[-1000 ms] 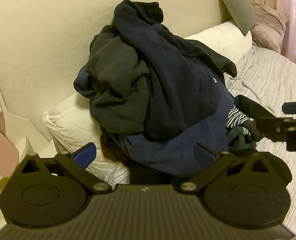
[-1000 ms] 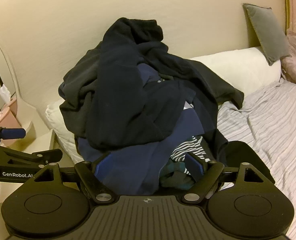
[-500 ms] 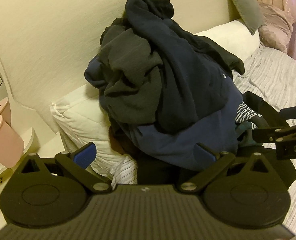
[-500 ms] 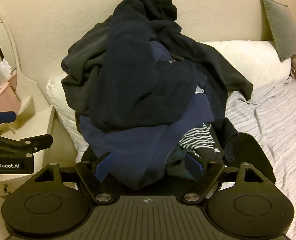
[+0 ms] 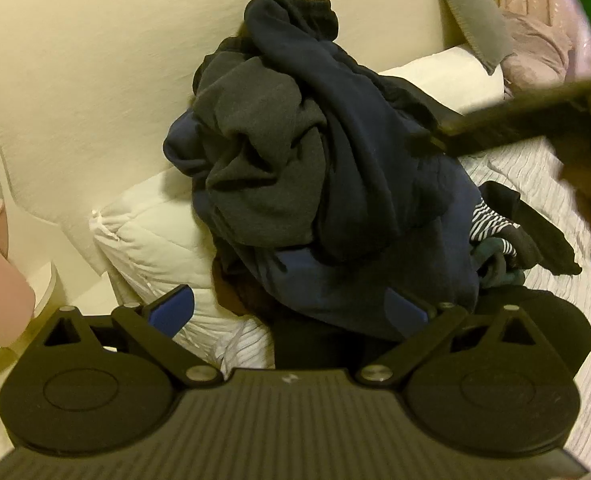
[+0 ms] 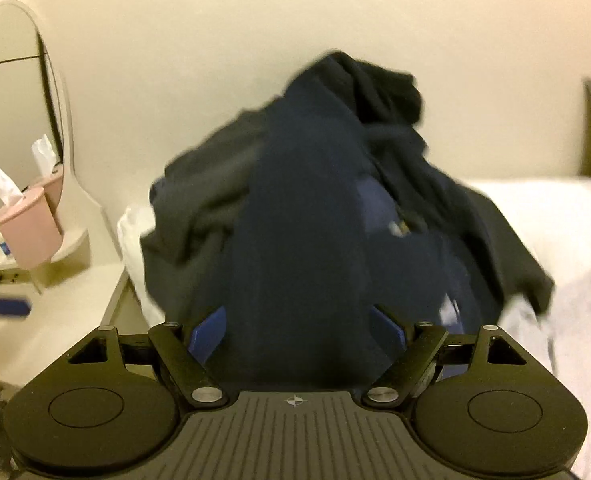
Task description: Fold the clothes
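Observation:
A tall heap of dark clothes leans against the cream wall on top of the white pillows. A charcoal fleece and a navy garment lie on top, and a striped piece pokes out low on the right. My left gripper is open at the foot of the heap, holding nothing. My right gripper is open, its fingers spread on either side of the hanging navy cloth; that view is motion-blurred. From the left wrist view the right gripper's body is a blur at upper right.
White pillows sit under the heap. A grey cushion and a pink pillow lie further along the bed. A striped sheet covers the mattress. To the left stand a white bedside shelf, pink tissue box and mirror.
My right gripper has risen and pushed in towards the upper heap, so the navy cloth now fills its view. The left gripper has edged a little closer. Both stayed open.

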A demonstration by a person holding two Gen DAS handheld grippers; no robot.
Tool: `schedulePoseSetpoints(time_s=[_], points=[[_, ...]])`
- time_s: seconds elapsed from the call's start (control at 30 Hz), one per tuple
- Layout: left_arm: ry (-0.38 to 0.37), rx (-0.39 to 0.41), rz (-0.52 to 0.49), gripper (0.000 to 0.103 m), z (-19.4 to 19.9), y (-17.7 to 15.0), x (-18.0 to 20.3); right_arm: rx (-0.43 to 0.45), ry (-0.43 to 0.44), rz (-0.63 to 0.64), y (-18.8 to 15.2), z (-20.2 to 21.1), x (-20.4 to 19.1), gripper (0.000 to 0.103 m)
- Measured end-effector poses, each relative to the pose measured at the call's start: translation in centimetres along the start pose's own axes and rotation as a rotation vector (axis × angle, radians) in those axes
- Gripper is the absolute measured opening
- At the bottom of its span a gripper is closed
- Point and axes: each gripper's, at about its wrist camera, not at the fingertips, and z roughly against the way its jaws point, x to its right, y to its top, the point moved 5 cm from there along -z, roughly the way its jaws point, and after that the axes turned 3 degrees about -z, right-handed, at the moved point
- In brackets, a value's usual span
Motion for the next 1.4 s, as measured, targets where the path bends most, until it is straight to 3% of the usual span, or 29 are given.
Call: schedulePoseSetpoints(time_s=[0.23, 0.27, 0.3, 0.43, 0.53, 0.67, 0.87, 1.03, 1.23, 1.4], points=[[0.004, -0.002, -0.015, 0.1, -0.6, -1.4, -1.4, -0.02, 0.012, 0.057, 2.8, -8.0, -0.2, 0.081], [0.005, -0.004, -0.014, 0.1, -0.7, -1.5, -1.5, -0.022, 0.033, 0.055, 2.8, -8.4, -0.2, 0.061], [0.005, -0.004, -0.013, 0.1, -0.7, -1.6, -1.6, -0.028, 0.063, 0.055, 2.7, -8.4, -0.3, 0.005], [-0.01, 0.019, -0.013, 0.1, -0.4, -1.5, -1.4, 0.027, 0.04, 0.024, 1.7, -4.5, -0.4, 0.002], [-0.037, 0.051, -0.043, 0.1, 0.3, -1.1, -0.1, 0.103, -0.002, -0.062, 0.9, 1.6, 1.7, 0.002], [-0.088, 0.099, -0.095, 0.1, 1.7, -0.7, 3.0, 0.179, -0.126, -0.176, -2.4, 12.3, 6.0, 0.001], [-0.195, 0.161, -0.193, 0.1, 4.5, -1.4, 9.7, 0.114, -0.393, -0.26, -14.1, 26.9, 8.5, 0.001], [-0.326, 0.154, -0.338, 0.1, 6.5, -3.8, 16.9, -0.046, -0.6, -0.378, -26.3, 36.1, 8.8, 0.001], [-0.476, 0.114, -0.474, 0.1, 9.0, -7.9, 25.1, -0.237, -0.789, -0.588, -41.3, 45.0, 7.6, 0.001], [-0.536, 0.055, -0.558, 0.1, 9.8, -11.5, 29.9, -0.376, -0.849, -0.759, -48.7, 48.7, 7.8, 0.002]])
